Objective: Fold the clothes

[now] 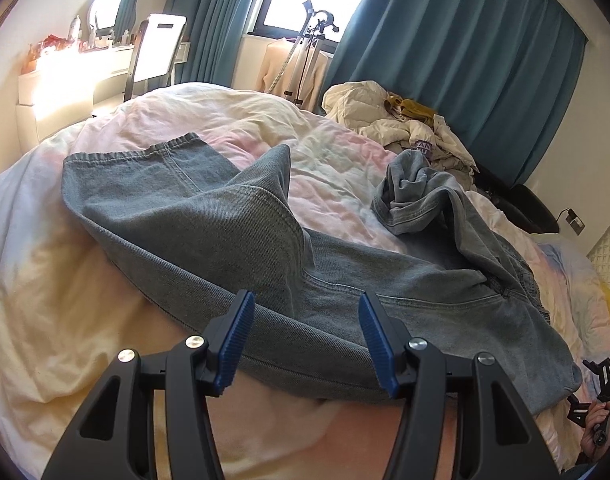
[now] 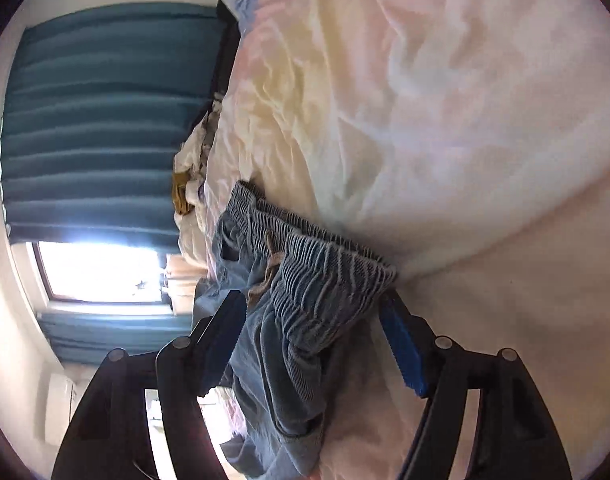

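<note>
Grey-blue jeans lie spread across the pastel duvet, with one leg bent up in a peak and the other bunched at the right. In the left wrist view my left gripper stands open at the near folded edge of the jeans, and the denim passes flat between its blue pads without being pinched. The right wrist view is rolled on its side. There the jeans' elastic waistband with its drawstring lies between the spread fingers of my right gripper, which is open; the pads do not press it.
A heap of cream and mustard clothes sits at the bed's far right corner. Teal curtains hang behind it. A garment rack, a chair and a dressing table stand beyond the bed. A hand shows at the lower right.
</note>
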### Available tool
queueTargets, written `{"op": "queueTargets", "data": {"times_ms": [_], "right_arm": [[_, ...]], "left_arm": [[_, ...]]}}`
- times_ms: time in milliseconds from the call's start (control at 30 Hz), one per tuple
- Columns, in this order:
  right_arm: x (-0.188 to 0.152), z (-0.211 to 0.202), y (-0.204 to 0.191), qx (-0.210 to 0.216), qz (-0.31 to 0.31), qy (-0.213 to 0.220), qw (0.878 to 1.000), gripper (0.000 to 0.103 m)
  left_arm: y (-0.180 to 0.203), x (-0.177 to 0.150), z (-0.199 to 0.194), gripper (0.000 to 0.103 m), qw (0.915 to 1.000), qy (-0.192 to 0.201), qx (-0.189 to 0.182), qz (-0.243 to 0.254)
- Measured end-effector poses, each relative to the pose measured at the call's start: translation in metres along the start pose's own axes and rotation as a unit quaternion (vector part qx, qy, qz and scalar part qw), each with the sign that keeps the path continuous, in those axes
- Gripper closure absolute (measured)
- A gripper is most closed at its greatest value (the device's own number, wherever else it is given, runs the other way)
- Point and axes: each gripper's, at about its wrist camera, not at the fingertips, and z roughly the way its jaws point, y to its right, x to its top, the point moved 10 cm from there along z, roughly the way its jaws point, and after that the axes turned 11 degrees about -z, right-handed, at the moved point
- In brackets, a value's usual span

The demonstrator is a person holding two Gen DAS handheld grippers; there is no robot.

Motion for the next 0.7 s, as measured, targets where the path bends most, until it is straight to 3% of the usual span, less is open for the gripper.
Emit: {"op": "queueTargets", "data": {"times_ms": [167,233,300,400,567,633,700], "right_arm": [[-0.001,0.017,-0.008,-0.065,-0.025,-0.029,0.997,0.051],[0.003,0.014,-0.018,-0.077,-0.046,-0.023,0.996,0.076],[0.012,0.005,-0.038,-0.079,-0.079,-0.001,0.994,0.087],[0.023,-0.009,-0.088,-0.065,-0.164,0.038,0.984,0.088],[0.036,-0.036,-0.163,-0.04,-0.29,0.124,0.948,0.089],[0.036,-0.035,-0.163,-0.051,-0.314,0.133,0.939,0.089],[0.035,-0.027,-0.142,-0.073,-0.313,0.121,0.939,0.089]], "left_arm": [[-0.002,0.0,0.001,0.047,1.0,0.001,0.008,0.005],[-0.002,-0.001,0.003,0.047,0.9999,-0.003,0.009,0.005],[-0.004,-0.001,0.004,0.047,0.9999,-0.006,0.008,0.002],[-0.006,0.0,0.003,0.047,0.9999,-0.007,0.005,-0.009],[-0.016,0.004,0.003,0.047,0.9994,-0.005,0.014,-0.03],[-0.022,0.007,0.002,0.047,0.9989,-0.004,0.015,-0.044],[-0.029,0.013,0.001,0.047,0.9982,-0.002,0.015,-0.058]]}}
